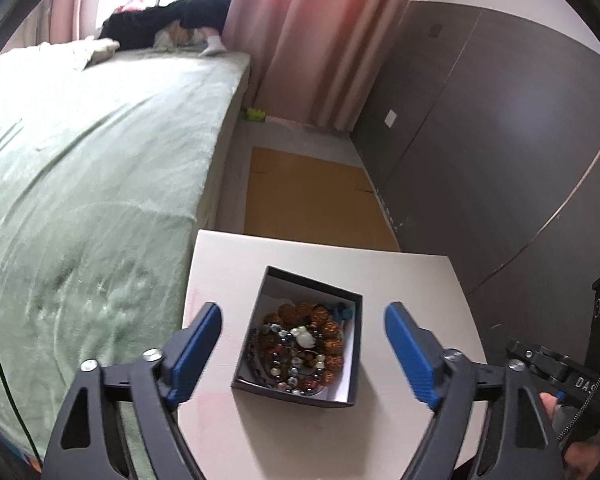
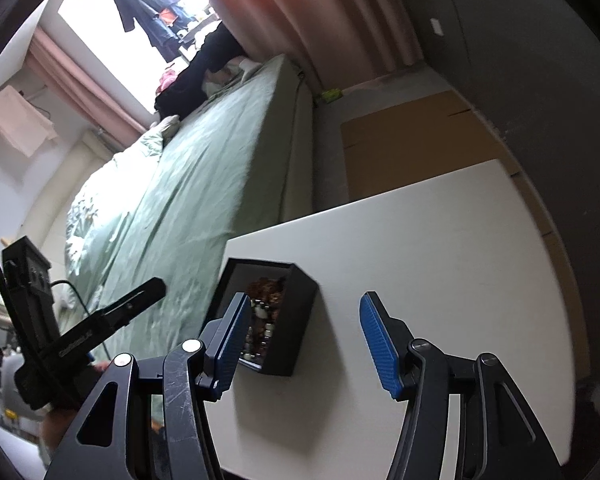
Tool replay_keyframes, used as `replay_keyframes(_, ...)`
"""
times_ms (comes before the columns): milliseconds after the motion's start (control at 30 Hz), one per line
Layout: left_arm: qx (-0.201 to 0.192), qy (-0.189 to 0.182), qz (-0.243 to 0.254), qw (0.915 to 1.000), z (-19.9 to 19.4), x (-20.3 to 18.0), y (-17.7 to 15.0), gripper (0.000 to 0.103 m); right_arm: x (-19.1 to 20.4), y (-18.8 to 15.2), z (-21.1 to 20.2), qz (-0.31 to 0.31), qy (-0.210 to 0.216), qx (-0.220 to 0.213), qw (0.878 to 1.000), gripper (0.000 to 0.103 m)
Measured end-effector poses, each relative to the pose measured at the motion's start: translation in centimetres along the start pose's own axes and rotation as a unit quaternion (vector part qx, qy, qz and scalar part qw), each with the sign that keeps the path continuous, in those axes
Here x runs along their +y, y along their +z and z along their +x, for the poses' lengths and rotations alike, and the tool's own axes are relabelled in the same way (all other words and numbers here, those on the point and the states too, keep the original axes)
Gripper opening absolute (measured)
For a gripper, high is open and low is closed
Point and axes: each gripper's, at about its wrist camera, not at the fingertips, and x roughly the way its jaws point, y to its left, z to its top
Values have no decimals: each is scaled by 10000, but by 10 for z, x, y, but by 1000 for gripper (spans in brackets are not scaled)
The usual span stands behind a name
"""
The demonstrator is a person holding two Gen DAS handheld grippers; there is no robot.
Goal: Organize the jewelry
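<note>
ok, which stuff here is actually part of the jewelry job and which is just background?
Job:
- black box on the white table
- beaded bracelets piled inside it
- left gripper, jaws open
- right gripper, jaws open

Background:
- green bed
- pink curtain
- cardboard sheet on the floor
- grey wardrobe

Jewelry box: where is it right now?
The open black jewelry box sits on the white table, framed between the open left gripper fingers in the left wrist view. The green bed lies to its left.

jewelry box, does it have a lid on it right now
No, the jewelry box sits open on the table, its beads plainly showing.
</note>
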Motion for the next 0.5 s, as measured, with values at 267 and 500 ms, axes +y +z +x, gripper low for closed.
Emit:
replay_keyframes(267, -5, -67, 219, 9997, -9, -21, -17, 95, -16, -11, -24, 21, -210, -94, 9997, 95)
replay_keyframes(500, -62, -3, 420, 9991, -27, -34, -35, 103, -24, -23, -42, 5, -191, -253, 9995, 103)
